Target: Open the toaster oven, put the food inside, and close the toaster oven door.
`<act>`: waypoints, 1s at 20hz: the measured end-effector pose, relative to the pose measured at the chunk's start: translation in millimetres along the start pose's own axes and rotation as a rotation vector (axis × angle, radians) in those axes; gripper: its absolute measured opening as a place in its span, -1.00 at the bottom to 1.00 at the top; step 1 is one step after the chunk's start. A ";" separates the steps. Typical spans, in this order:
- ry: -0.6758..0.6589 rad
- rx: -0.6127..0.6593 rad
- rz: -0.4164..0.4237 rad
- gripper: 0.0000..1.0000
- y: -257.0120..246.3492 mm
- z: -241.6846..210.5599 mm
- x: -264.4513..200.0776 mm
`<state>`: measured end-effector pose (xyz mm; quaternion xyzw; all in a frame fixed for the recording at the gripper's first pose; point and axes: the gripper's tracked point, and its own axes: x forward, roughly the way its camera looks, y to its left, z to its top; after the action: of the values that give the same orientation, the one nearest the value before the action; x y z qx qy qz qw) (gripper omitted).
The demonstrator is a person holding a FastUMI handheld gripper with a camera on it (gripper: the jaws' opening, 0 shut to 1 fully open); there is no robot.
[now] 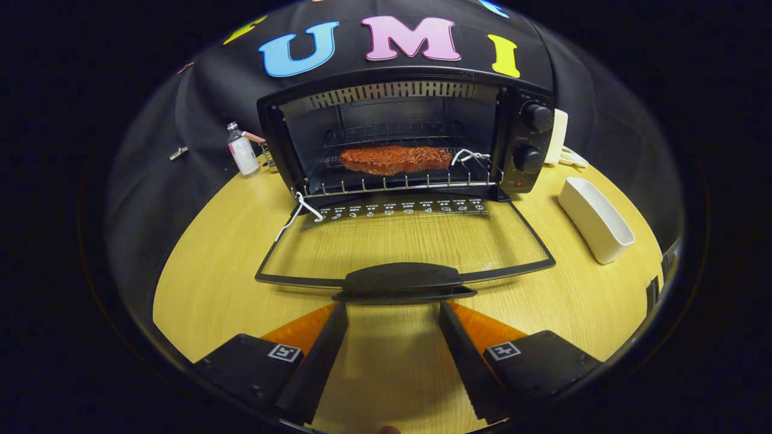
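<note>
- The gripper [392, 307] hangs low over the wooden table [211, 289], its fingers spread wide and holding nothing — their tips sit just short of the door handle [403, 280].
- Straight ahead, the toaster oven [410, 138] stands with its glass door [404, 241] folded down flat toward the fingers.
- The food [395, 159] — a reddish-brown slab — lies on the wire rack [398, 181] inside.
- A white dish [596, 220] sits off to the right; a small bottle [242, 149] beyond to the left.

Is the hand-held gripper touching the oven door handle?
Cannot tell. In the gripper view the open hand-held gripper has its fingertips right at the near edge of the door handle, with no gap showing, yet no plain contact either.
</note>
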<state>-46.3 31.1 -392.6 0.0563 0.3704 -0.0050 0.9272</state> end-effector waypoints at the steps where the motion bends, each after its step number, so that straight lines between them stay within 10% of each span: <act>1: -0.009 0.004 0.005 0.90 1.0 3.0 -2.1; 20: -0.242 -0.051 -0.006 0.90 12.7 141.4 -61.1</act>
<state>7.0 26.4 -247.6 0.0306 0.2558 -0.0049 0.9662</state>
